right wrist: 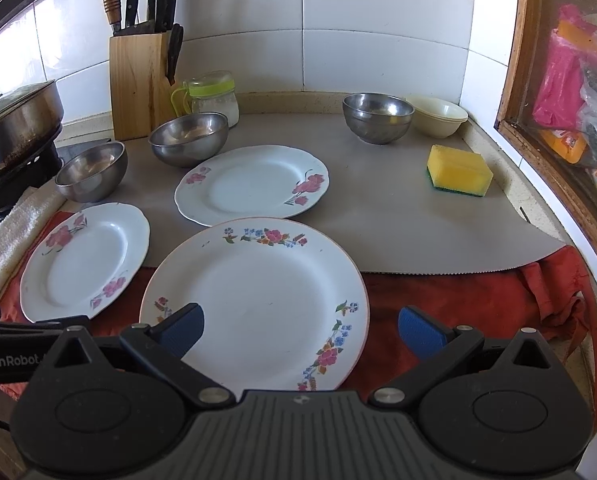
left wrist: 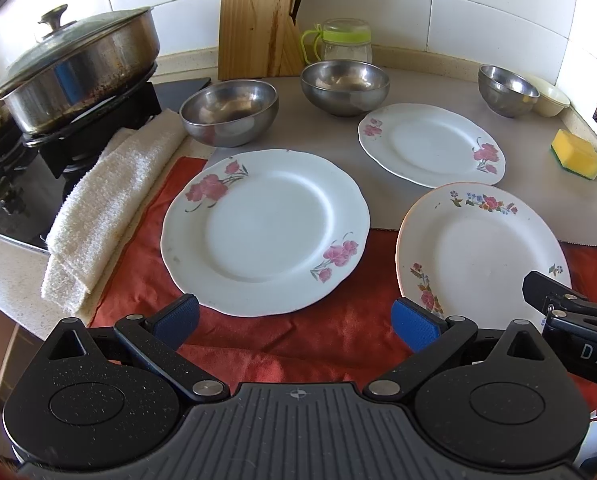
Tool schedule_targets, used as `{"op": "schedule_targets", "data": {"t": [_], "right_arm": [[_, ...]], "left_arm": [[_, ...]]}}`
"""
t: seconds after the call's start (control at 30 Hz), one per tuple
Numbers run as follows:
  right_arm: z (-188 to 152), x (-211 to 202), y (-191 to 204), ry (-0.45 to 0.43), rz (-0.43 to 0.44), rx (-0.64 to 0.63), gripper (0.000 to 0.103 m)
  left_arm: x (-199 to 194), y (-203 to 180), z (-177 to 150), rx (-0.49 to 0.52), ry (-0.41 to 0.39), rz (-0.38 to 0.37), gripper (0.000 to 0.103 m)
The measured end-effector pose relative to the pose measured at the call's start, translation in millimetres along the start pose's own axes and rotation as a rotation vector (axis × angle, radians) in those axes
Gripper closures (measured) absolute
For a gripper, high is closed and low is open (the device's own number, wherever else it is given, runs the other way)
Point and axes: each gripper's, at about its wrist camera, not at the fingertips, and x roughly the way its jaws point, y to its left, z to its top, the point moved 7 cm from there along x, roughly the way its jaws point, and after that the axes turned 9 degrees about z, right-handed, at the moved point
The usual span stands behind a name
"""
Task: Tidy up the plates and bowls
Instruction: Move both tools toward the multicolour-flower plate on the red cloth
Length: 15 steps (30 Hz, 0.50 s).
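Currently both the left gripper (left wrist: 294, 320) and the right gripper (right wrist: 300, 326) hang with jaws spread wide, holding nothing. Three flowered plates (left wrist: 266, 228) (left wrist: 430, 144) (right wrist: 254, 304) lie apart on the counter (right wrist: 378, 200); three steel bowls (left wrist: 228, 110) (left wrist: 344, 86) (right wrist: 378, 118) stand behind them.

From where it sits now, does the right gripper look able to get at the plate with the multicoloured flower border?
Probably yes. The right gripper is open, its fingers straddling the near edge of the multicoloured-flower plate. Nothing lies on the plate or between it and the gripper. The left gripper sits off to the side.
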Motion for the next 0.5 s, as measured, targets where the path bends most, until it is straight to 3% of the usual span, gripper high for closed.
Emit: {"op": "schedule_targets", "data": {"t": [0.5], "right_arm": [[0.8, 4.1, 1.4, 0.005, 0.002, -0.006, 0.000]], "left_arm": [[3.7, 0.1, 2.5, 0.004, 0.001, -0.001, 0.000]]}}
